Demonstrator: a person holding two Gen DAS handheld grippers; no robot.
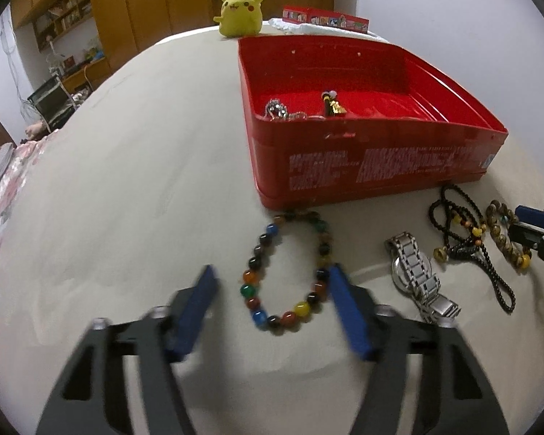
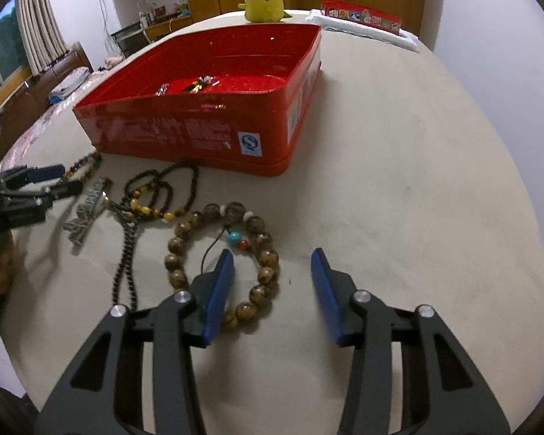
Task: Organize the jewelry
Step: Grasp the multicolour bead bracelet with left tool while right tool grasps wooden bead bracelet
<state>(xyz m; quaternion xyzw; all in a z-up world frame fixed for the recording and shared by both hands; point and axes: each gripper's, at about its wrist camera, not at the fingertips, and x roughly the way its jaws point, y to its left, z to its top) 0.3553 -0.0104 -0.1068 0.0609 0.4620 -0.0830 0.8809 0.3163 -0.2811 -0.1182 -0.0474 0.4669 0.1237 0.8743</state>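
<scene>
A red tin box (image 1: 362, 166) stands open on the table and holds a silver chain (image 1: 277, 110) and a black-gold charm (image 1: 332, 106). In front of it lie a multicoloured bead bracelet (image 1: 252, 291), a silver watch (image 1: 415, 277), a black bead necklace (image 1: 460, 243) and a brown wooden bead bracelet (image 2: 263, 275). My left gripper (image 1: 272, 272) is open, its blue fingers either side of the multicoloured bracelet. My right gripper (image 2: 272, 257) is open, its left finger (image 2: 219, 290) over the wooden bracelet's ring. The box (image 2: 199, 134) also shows in the right wrist view.
A yellow Pikachu plush (image 1: 241, 11) sits at the table's far edge behind the box. A flat red pictured box (image 1: 326, 18) lies on a white cloth at the far right. The table's rounded edge (image 1: 90, 90) drops toward furniture on the left.
</scene>
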